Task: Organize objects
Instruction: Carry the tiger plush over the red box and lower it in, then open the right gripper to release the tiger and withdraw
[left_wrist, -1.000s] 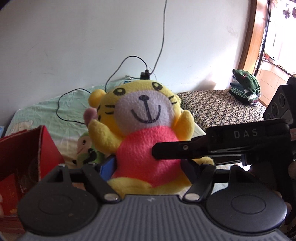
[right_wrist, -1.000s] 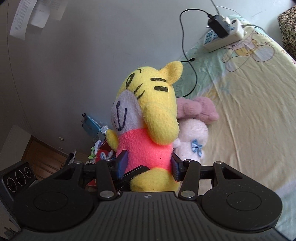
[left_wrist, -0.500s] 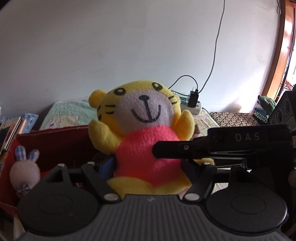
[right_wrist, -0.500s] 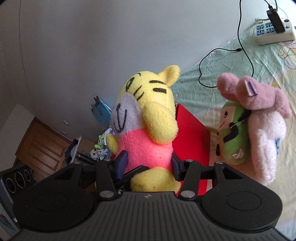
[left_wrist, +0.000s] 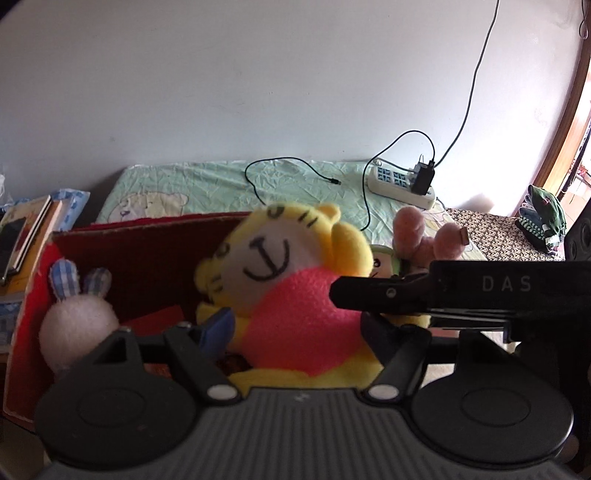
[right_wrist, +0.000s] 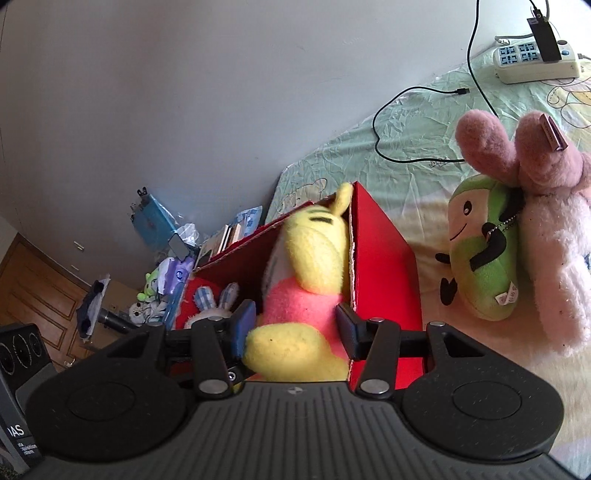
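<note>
Both grippers' jaws, left gripper (left_wrist: 297, 334) and right gripper (right_wrist: 295, 330), clamped on tiger plush (left_wrist: 291, 295), red box (right_wrist: 384, 266) beyond jaws, bunny (left_wrist: 75, 317) left of them

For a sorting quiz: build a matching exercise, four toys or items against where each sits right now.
Column one:
1. yellow tiger plush
2. small white bunny
3. green plush
4. power strip

Column two:
A. on the bed sheet near the wall, charger plugged in
B. inside the red box, at its far end from the tiger
C. on the bed outside the box, leaning on the pink bunny
D. between both grippers' fingers, partly inside the box

Pairs: 1-D, 2-B, 3-C, 4-A
</note>
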